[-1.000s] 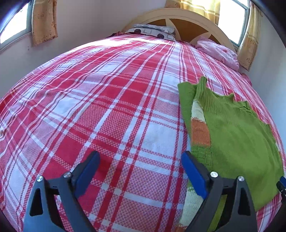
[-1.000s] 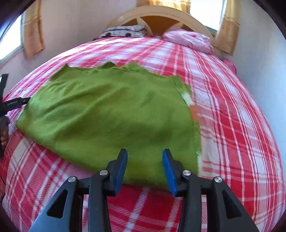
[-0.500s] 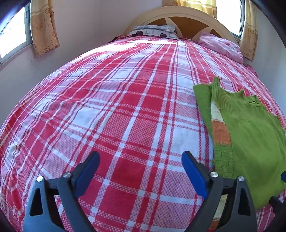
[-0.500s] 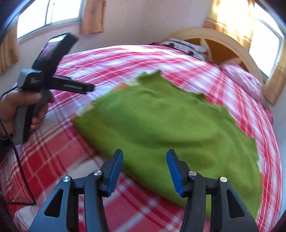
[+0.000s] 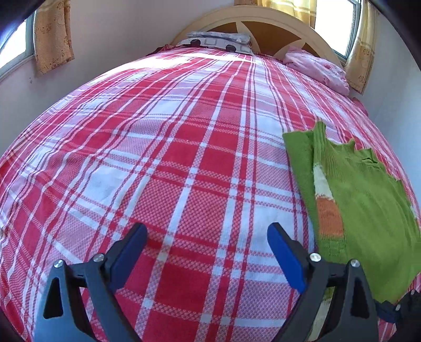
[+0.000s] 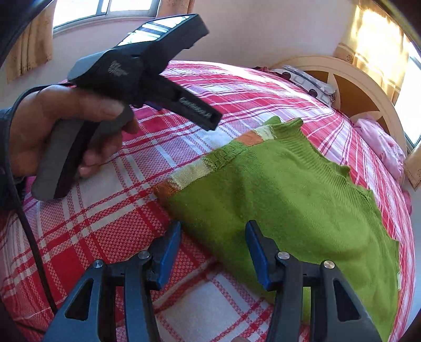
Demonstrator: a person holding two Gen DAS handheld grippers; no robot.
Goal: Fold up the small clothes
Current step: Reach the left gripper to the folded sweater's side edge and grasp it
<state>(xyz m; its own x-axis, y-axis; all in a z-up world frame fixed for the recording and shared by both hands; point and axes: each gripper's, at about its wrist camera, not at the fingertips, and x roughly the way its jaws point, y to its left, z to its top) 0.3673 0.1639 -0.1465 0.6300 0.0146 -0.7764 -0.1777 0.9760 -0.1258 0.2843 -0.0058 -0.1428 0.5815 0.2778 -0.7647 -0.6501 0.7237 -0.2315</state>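
In the left wrist view, the left gripper [image 5: 206, 259] hangs over bare plaid bedspread [image 5: 168, 163] with its blue fingers [image 5: 285, 259] spread wide and nothing between them; the green sweater [image 5: 368, 210] lies flat off to its right, near the right-hand side of the bed, so this tool seems parked clear of the cloth rather than working it. From here the garment's long axis runs from the near foreground away toward the headboard [image 5: 263, 25], with a ribbed point of knit at its far end, and a strip of white and orange patches runs along its left edge — likely a sleeve folded in along that edge, though the view does not settle it. In the right wrist view, the right gripper [image 6: 213, 256] is lowered over the sweater's [image 6: 284, 200] near edge, jaws moderately apart and empty, one finger over the plaid [image 6: 110, 226] and the other over the green knit — a placement that looks meant for pinching that edge to start a fold. The person's left hand [image 6: 52, 126] holds the other tool raised above the bedspread to the left, apart from the garment. Here the patched strip runs diagonally up and to the right toward the headboard [image 6: 363, 79], and the green body spreads out to the right of it.
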